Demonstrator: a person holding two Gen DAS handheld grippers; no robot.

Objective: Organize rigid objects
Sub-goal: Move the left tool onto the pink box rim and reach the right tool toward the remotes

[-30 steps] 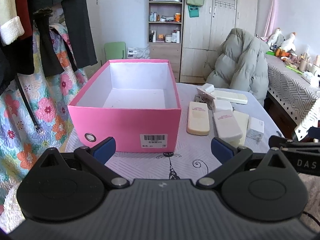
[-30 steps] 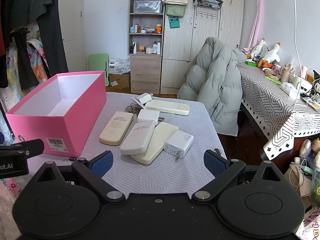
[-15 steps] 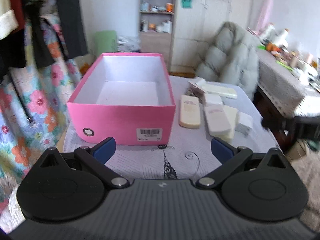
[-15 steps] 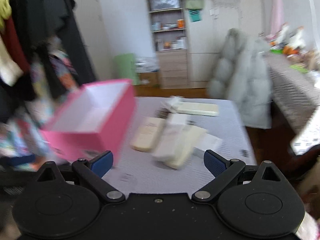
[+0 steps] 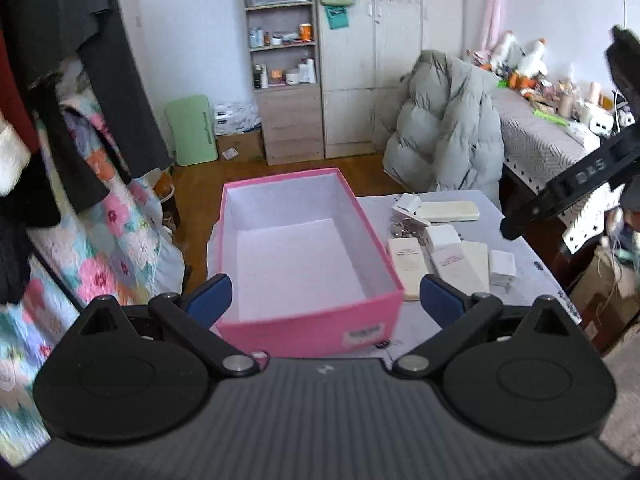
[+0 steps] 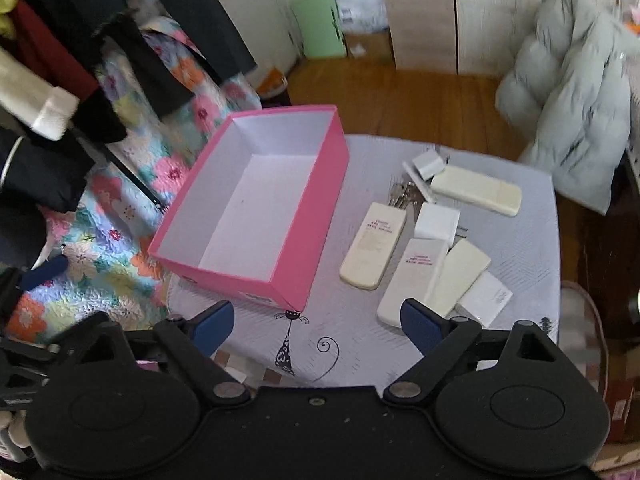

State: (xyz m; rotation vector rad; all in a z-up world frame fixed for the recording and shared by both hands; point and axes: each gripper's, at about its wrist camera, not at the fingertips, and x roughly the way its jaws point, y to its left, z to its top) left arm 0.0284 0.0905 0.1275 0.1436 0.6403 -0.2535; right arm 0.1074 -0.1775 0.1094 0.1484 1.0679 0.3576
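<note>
An empty pink box (image 5: 312,330) (image 6: 320,216) with a white inside stands on the left of the small table. Right of it lie several cream and white rigid items: a cream remote (image 6: 374,246), a white remote with pink print (image 6: 416,280), another cream remote (image 6: 476,190) at the back, white chargers (image 6: 436,222) and a bunch of keys (image 6: 402,192). My left gripper (image 5: 324,300) hovers open above the box's near end. My right gripper (image 6: 316,326) hangs above the table's front edge, jaws wide and closing slightly, nothing between them.
The table (image 6: 516,248) has a grey patterned cloth with a cat drawing (image 6: 286,344). Hanging clothes (image 5: 80,80) and a floral quilt (image 6: 132,240) crowd the left. A grey puffer coat (image 5: 448,128) sits behind the table. A desk (image 5: 536,136) stands right.
Both grippers have risen and tipped downward, so the box and items are now seen from above. The right gripper's body now shows high at the right of the left wrist view.
</note>
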